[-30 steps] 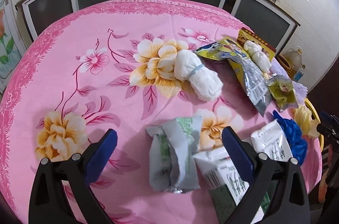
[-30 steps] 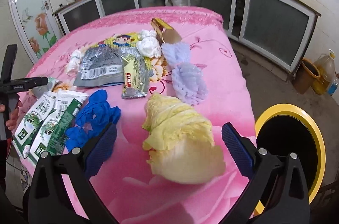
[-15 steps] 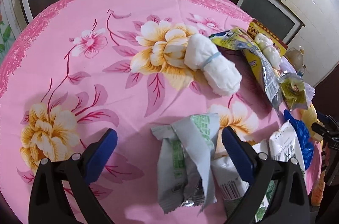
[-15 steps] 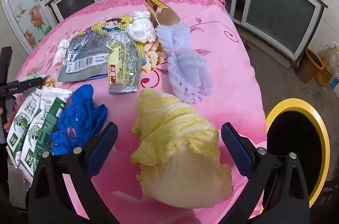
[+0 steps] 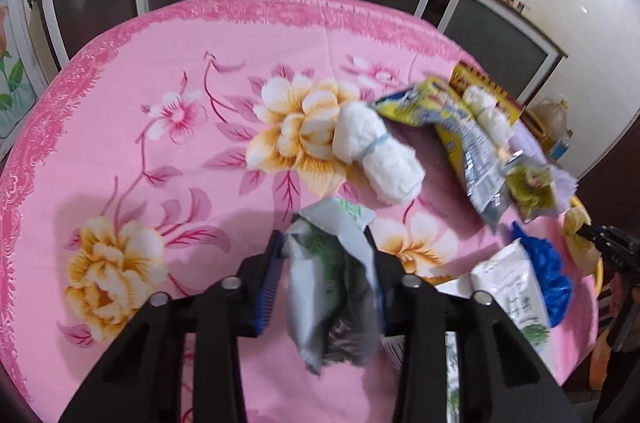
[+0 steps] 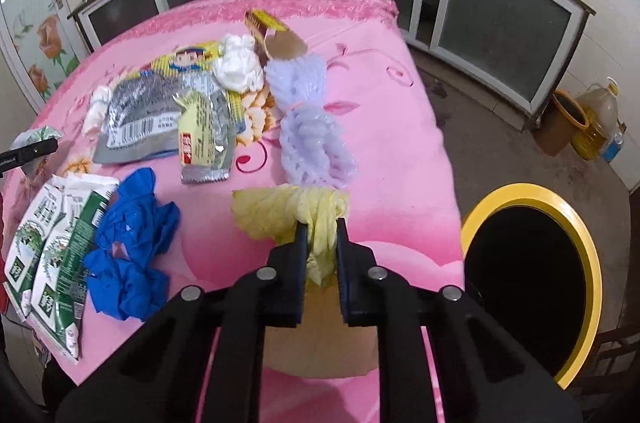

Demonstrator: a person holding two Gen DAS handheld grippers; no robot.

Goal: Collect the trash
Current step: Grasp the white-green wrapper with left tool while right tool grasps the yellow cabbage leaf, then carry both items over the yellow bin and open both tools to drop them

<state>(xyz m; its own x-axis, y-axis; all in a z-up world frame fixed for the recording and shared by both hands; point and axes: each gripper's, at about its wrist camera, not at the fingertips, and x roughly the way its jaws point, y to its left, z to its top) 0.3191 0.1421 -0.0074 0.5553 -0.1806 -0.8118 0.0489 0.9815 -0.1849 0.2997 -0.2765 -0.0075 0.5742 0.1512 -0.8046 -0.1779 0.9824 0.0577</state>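
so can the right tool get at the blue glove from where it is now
Probably not right away: the right tool is shut on the yellow cabbage leaf. The blue glove lies uncovered just to its left on the tablecloth, so the path itself looks free.

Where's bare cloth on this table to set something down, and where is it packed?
Free: the wide left and far part of the cloth, from the far hem to the white roll. Also the strip along the right edge, between the purple net and the bin. Crowded: wrappers, blue glove and packets.
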